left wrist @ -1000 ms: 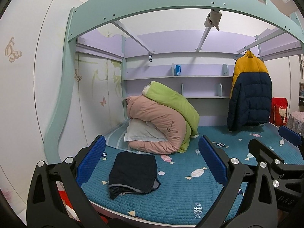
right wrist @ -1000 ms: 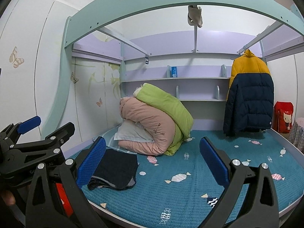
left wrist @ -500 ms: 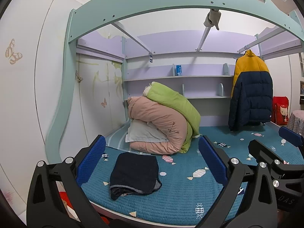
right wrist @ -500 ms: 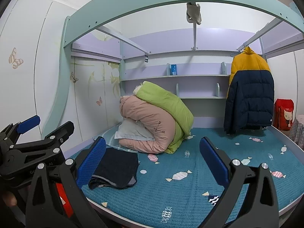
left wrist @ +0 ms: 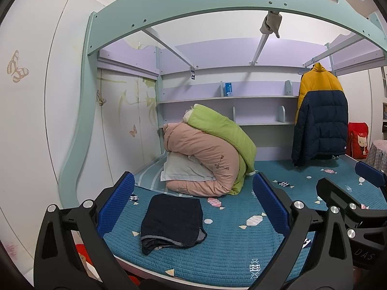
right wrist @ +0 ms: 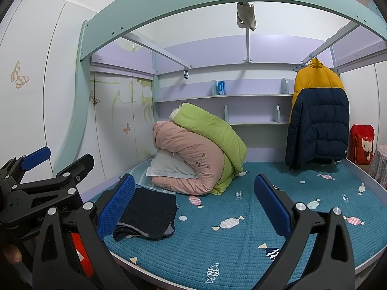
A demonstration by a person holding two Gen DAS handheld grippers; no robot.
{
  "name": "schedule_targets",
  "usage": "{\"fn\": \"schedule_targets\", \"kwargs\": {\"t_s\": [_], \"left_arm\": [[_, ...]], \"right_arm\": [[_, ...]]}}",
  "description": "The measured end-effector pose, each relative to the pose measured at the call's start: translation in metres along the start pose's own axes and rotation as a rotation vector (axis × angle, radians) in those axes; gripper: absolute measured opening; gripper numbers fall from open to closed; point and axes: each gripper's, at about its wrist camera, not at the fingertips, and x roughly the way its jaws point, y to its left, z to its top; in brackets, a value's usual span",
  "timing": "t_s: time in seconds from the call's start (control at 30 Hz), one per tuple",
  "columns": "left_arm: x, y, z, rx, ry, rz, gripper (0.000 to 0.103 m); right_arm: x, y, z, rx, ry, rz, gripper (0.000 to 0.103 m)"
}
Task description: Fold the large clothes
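Note:
A dark navy garment point(left wrist: 173, 220) lies folded in a flat stack on the blue quilted bed point(left wrist: 229, 253), near its front left edge; it also shows in the right wrist view point(right wrist: 147, 213). My left gripper point(left wrist: 193, 205) is open and empty, held in front of the bed above the folded garment. My right gripper point(right wrist: 193, 203) is open and empty, off the bed's front edge, to the right of the left one. A yellow and navy puffer jacket point(left wrist: 319, 118) hangs from a rail at the back right.
Rolled pink and green duvets point(left wrist: 208, 154) with a white pillow point(left wrist: 183, 171) sit at the back left of the bed. Shelves point(left wrist: 227, 97) line the back wall. A red bag point(left wrist: 359, 140) stands at the far right. The bed frame's arch point(left wrist: 217, 2) spans overhead.
Both grippers have drifted back slightly from the bed, staying open. The folded garment has not moved.

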Motion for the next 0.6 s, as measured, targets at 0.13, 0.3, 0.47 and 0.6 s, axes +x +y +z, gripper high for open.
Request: {"fn": "schedule_targets", "kwargs": {"t_s": [0.13,0.3,0.47,0.6], "left_arm": [[-0.0004,-0.0002,-0.0001,0.000,-0.002,-0.001,0.098],[-0.0002,0.0001,-0.0002,0.001,-0.001,0.000,0.098],[0.0005,0.0007,-0.0004,0.001,0.000,-0.001,0.098],[0.0005,0.0013,-0.0004,0.001,-0.001,-0.003,0.098]], "right_arm": [[-0.0002,-0.0002,0.0000,0.000,-0.001,0.000,0.095],[0.0000,-0.0002,-0.0001,0.000,-0.001,0.000,0.095],[0.0010,0.0002,0.0005,0.001,0.001,-0.002,0.095],[0.0009,0.0008,0.0006,0.002,0.000,-0.002,0.095]]}}
